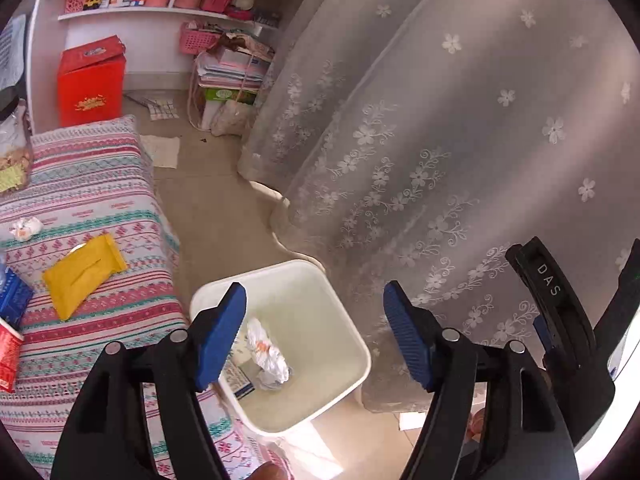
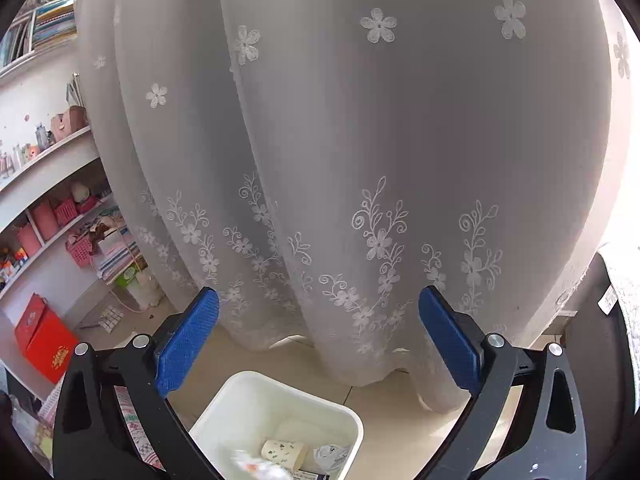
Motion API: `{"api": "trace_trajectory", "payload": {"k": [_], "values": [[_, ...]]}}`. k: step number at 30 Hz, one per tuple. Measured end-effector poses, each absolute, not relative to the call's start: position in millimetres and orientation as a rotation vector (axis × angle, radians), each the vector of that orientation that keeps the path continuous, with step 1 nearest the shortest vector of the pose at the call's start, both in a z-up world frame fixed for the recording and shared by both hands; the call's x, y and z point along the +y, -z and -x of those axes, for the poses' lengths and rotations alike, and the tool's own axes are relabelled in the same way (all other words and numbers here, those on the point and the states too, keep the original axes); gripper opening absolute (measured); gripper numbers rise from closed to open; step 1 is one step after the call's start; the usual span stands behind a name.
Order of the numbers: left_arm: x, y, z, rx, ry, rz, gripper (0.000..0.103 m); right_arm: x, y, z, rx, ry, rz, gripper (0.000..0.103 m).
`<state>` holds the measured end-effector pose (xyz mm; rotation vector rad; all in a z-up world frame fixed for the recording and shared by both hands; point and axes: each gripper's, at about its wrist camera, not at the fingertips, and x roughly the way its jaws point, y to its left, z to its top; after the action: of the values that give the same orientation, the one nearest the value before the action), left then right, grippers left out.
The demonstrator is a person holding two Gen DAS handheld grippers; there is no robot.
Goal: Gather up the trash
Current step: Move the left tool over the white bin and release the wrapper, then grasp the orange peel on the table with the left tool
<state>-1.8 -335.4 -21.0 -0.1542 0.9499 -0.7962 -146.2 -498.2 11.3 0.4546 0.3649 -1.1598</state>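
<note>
White waste bin [image 1: 352, 344], standing on the tiled floor between the patterned bedspread [image 1: 92, 200] and the embroidered sheer curtain [image 1: 440, 140]: already holding several pieces, among them a crumpled white wrapper [image 1: 268, 354], a small printed paper cup [image 2: 284, 453] and a blue-edged carton scrap [image 1: 244, 386]. Left gripper [image 1: 314, 336]: hovering over the bin mouth, jaws standing apart with nothing between the blue pads; the crumpled wrapper is lying below them inside the bin, blurred in the right wrist view, so a drop is judged to be just finishing. Right gripper [image 2: 320, 336]: also spread wide and carrying nothing, pointing toward the curtain hem with the bin under it. Remaining trash, waiting on the bedspread: a crumpled white wad [image 1: 26, 228], a yellow packet [image 1: 84, 274], a blue carton [image 1: 12, 296] at the left edge, a red cup [image 1: 8, 356] partly cut off by the frame. Step in hand: depositing, at its close. Next move is calling for swinging a free gripper back over the bed, settling the open pads around one loose piece, likely the yellow packet nearest the bin, and closing gently, since the flat packet is lying flush on soft cloth and the pads could be pinching fabric with it.
</note>
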Motion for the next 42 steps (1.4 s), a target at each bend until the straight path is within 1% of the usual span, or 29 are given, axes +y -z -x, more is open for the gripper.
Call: {"api": "trace_trajectory", "payload": {"k": [2, 4, 7, 10, 15, 18, 21, 24, 27, 30, 32, 35, 40, 42], "values": [[-316.0, 17.6, -0.6, 0.928, 0.731, 0.137, 0.074, -490.5, -10.1, 137.6, 0.381, 1.11, -0.453, 0.096], [-293.4, 14.8, -5.3, 0.899, 0.633, 0.111, 0.08, -481.6, -7.3, 126.2, 0.413, 1.047, -0.457, 0.096], [-252.8, 14.0, -12.4, 0.862, 0.494, 0.073, 0.081, -462.7, -0.6, 104.1, 0.474, 0.939, -0.456, 0.096], [-207.6, 18.4, -27.5, 0.866, 0.347, 0.045, 0.081, -441.1, 7.3, 82.6, 0.538, 0.829, -0.453, 0.096], [-116.2, 33.9, -58.7, 0.914, 0.156, 0.077, 0.081, -406.3, 20.1, 51.7, 0.646, 0.707, -0.417, 0.096], [-61.0, 46.1, -74.5, 0.939, 0.049, 0.002, 0.081, -392.1, 23.7, 40.0, 0.679, 0.665, -0.39, 0.096], [-8.2, 66.2, -94.6, 1.027, -0.002, -0.069, 0.081, -382.7, 28.0, 31.5, 0.708, 0.64, -0.376, 0.096], [34.3, 87.0, -113.3, 1.064, -0.074, -0.103, 0.08, -375.9, 32.0, 25.0, 0.727, 0.623, -0.369, 0.096], [56.5, 112.1, -134.6, 1.121, -0.07, -0.113, 0.079, -365.9, 36.5, 17.7, 0.745, 0.607, -0.353, 0.096], [60.3, 139.7, -151.8, 1.181, -0.042, -0.18, 0.077, -356.3, 42.1, 9.3, 0.772, 0.58, -0.34, 0.096], [58.7, 157.6, -163.6, 1.22, -0.028, -0.25, 0.072, -349.1, 45.2, 4.4, 0.786, 0.567, -0.334, 0.096], [61.7, 178.4, -176.8, 1.255, -0.017, -0.3, 0.068, -338.9, 49.7, -3.3, 0.808, 0.547, -0.312, 0.096], [66.6, 201.1, -194.5, 1.304, 0.039, -0.33, 0.068, -324.4, 55.1, -10.8, 0.831, 0.524, -0.255, 0.096], [67.9, 205.6, -199.3, 1.317, 0.084, -0.301, 0.068, -321.3, 56.5, -12.9, 0.837, 0.523, -0.234, 0.096]]}}
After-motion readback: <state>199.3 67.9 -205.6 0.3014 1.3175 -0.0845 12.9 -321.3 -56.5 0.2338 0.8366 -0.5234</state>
